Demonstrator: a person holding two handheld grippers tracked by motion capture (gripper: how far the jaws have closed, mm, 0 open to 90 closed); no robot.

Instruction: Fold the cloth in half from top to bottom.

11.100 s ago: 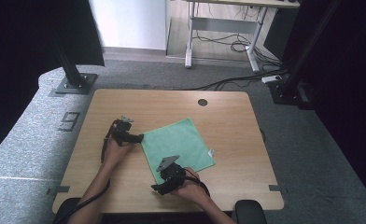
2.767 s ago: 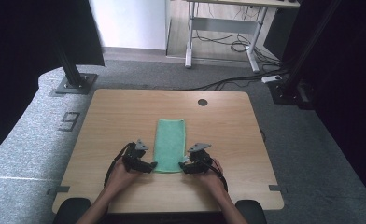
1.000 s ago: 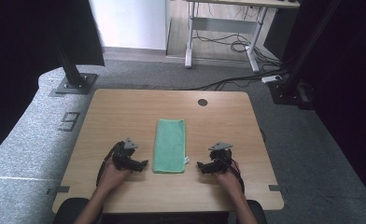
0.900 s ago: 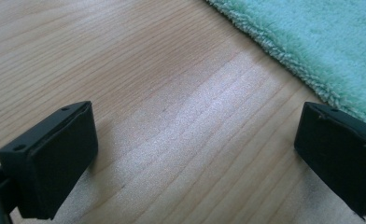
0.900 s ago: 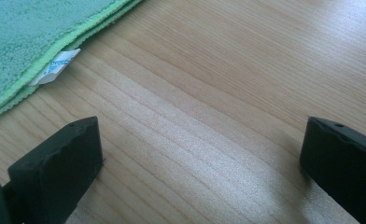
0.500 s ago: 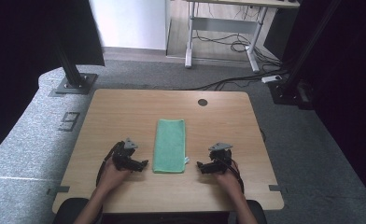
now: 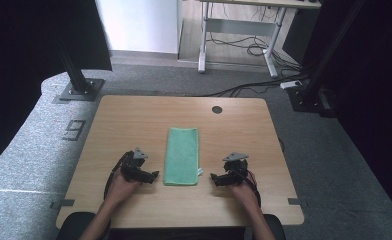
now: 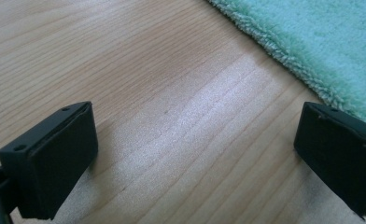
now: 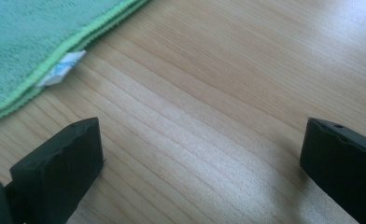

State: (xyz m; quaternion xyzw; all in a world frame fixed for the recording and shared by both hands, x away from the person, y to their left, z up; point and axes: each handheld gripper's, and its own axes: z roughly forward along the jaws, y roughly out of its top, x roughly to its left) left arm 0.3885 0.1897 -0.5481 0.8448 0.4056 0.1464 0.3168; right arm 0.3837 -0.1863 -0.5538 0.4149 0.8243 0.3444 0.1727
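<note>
Folded green microfiber towel (image 7: 182, 155) is lying on the surface (image 7: 134, 120); left claw (image 7: 154, 174) and right claw (image 7: 213, 177) are resting apart, empty, apparently just beside it.

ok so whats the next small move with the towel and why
Probably bring both grippers, left and right, in to the towel's near end and fold it away. It lies as a long strip, both jaws open and empty beside it on the table.
</note>
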